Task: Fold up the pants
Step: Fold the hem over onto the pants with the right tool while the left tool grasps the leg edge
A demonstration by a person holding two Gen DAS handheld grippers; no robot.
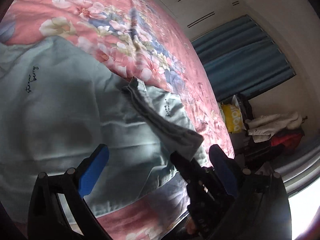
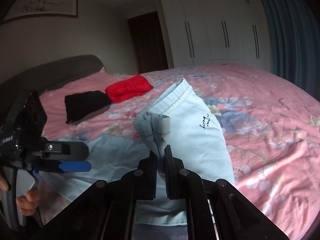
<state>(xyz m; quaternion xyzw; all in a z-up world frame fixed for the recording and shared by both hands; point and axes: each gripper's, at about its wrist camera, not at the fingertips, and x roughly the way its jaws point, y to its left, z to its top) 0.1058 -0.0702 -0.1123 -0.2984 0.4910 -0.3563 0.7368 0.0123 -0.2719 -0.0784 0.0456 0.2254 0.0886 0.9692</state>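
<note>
From the left wrist we see our left gripper (image 1: 158, 160) spread wide over pale blue pants (image 1: 60, 104) on the pink floral bedspread (image 1: 112, 32), from the right wrist our right gripper (image 2: 161, 156) pinching the pants' raised edge (image 2: 158, 132), red (image 2: 128, 88) and black folded clothes (image 2: 86, 104) far left.

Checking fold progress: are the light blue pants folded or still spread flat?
Partly folded: the right claw, shut on the light blue pants, holds one end raised above the rest, spread on the pink floral bedspread.
</note>
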